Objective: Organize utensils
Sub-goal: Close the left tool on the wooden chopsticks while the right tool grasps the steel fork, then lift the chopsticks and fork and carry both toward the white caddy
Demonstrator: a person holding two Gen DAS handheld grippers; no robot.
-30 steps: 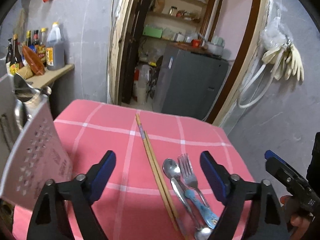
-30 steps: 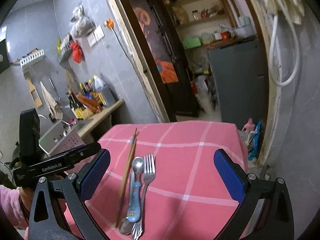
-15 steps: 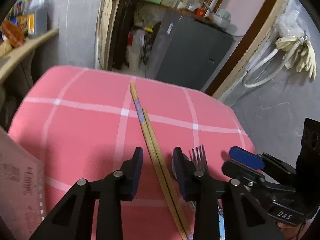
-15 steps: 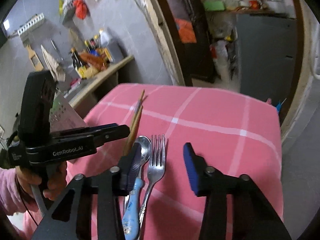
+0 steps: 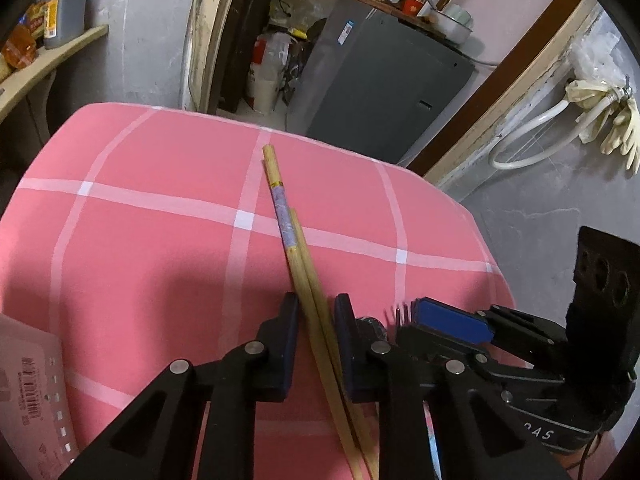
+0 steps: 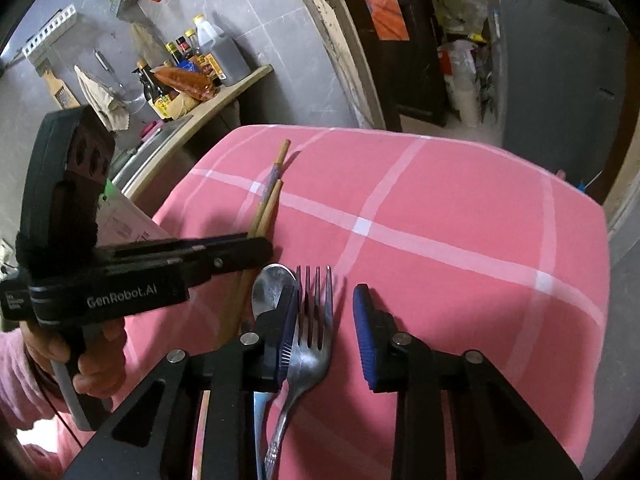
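1. Two grippers work low over our pink checked tablecloth (image 5: 160, 248), side by side near its close edge; the far edge drops off toward a doorway and a grey cabinet (image 5: 384, 80), and the cloth beyond the utensils lies bare up to that edge.
2. To our left the cloth ends beside a wooden counter (image 6: 224, 96) crowded with bottles (image 6: 168, 88); a pale perforated container (image 5: 28, 408) sits at the cloth's near-left corner, close by the left gripper (image 5: 316, 312).
3. On the right the cloth's edge meets a grey wall where a white hose (image 5: 532, 136) and rubber gloves (image 5: 616, 128) hang.
4. The chopsticks (image 5: 298, 256) lie as a pair running away from us, one reaching farther than the other, and they pass straight between the left gripper's jaws.
5. Those jaws have just been closing and now stand narrow, one pad on each side of the pair; a slim gap shows on both sides, so we see no pinch yet.
6. The fork (image 6: 314, 340) lies tines away, between the jaws of the right gripper (image 6: 326, 308), its head against the left pad, with clear cloth between it and the right pad.
7. The right jaws have likewise just been closing and are part-way apart, not clamped on the fork.
8. The spoon (image 6: 272, 288) lies just left of the fork, outside the right gripper's left pad, its bowl partly hidden behind that pad.
9. The two grippers nearly touch, with the left one crossing over the chopsticks in the right wrist view, held by a hand (image 6: 96, 360) in a pink sleeve (image 6: 20, 396).
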